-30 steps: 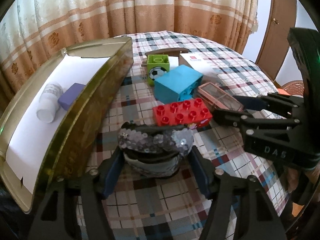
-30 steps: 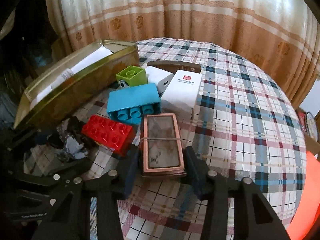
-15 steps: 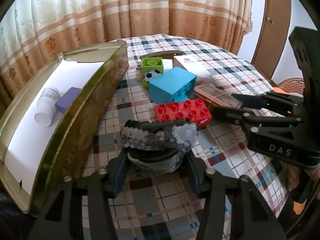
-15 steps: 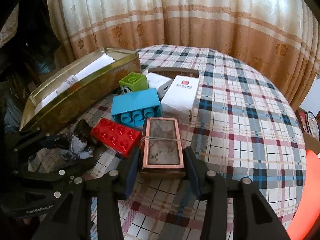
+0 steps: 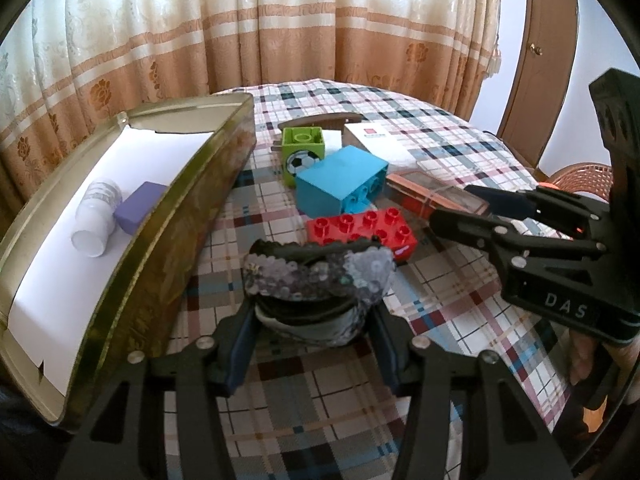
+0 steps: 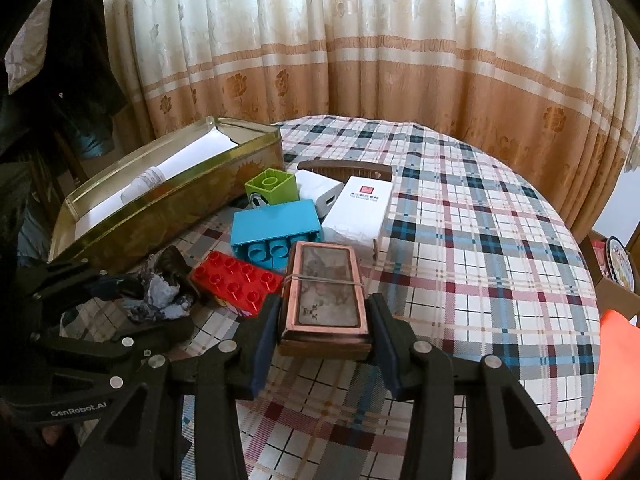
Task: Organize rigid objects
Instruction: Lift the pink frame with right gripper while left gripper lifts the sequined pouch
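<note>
From my left wrist camera: my left gripper (image 5: 316, 320) has just been closing, and its 2 blue pads now press on the silver sequinned hair accessory (image 5: 318, 276) that a second ago sat loose between wider jaws. It is gripped near the long gold metal tin (image 5: 192, 200), whose white paper lining already carries a white plastic bottle (image 5: 96, 216) and a small purple block (image 5: 140, 206). I judge this item ready to lift toward the tin. Beyond lie a red studded building brick (image 5: 360, 232), a blue building brick (image 5: 340, 184) and a green cube brick with a football print (image 5: 302, 150). My right gripper (image 5: 460, 208) shows at right, its body lettered "DAS".

From my right wrist camera: my right gripper (image 6: 322, 340) is clamped at a middling width on the copper-framed rectangular wooden box (image 6: 324, 300), bound by a thin band; this grip looks unchanged over the last second. The box appears to sit slightly above the plaid tablecloth (image 6: 480, 260), though I cannot tell for certain. A white carton (image 6: 358, 212) bears a red square logo, its small print too fine to read; a white charger block (image 6: 318, 194) and a dark wooden comb (image 6: 344, 170) lie behind it. The left gripper body reads "GenRobot.AI". With both items held, 2 transfers to the tin seem next.
</note>
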Demonstrator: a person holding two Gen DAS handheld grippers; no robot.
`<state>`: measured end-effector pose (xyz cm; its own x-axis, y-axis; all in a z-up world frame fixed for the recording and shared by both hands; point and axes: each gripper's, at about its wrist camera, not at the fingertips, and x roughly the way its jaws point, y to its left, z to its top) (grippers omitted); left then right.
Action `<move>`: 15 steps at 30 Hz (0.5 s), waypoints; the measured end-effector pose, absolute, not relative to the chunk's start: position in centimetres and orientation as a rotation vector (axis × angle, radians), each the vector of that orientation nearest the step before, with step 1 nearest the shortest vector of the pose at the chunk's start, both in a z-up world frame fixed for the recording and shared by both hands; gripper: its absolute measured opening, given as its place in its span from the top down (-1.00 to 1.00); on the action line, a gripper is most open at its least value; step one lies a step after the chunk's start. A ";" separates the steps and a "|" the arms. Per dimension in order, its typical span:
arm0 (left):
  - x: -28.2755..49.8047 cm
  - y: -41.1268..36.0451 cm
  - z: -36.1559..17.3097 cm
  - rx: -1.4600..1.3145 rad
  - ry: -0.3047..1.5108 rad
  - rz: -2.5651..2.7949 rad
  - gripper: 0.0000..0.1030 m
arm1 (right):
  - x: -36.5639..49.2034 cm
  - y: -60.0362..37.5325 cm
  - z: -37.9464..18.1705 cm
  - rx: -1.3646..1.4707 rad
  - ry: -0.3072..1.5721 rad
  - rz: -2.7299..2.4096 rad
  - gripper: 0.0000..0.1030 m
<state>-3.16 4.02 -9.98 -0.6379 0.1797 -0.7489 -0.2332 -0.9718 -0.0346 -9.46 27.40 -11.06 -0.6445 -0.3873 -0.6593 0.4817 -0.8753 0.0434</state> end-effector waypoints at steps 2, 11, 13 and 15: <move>-3.1 4.1 -9.8 -1.191 0.097 2.656 0.00 | -9.4 27.5 -11.0 0.939 0.183 -2.479 0.09; -2.9 4.0 -9.4 -1.154 0.091 2.673 0.00 | -8.5 27.9 -10.4 0.854 0.159 -2.503 0.09; -3.0 3.9 -9.5 -1.154 0.087 2.675 0.00 | -8.4 28.0 -10.3 0.845 0.154 -2.506 0.09; -3.0 3.9 -9.5 -1.150 0.087 2.676 0.00 | -8.4 28.0 -10.2 0.837 0.151 -2.508 0.09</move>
<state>-2.97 3.94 -9.46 -0.6668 0.1838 -0.7222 -0.2300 -0.9726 -0.0351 -8.41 28.03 -10.25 -0.6927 -0.4149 -0.5899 0.4825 -0.8745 0.0484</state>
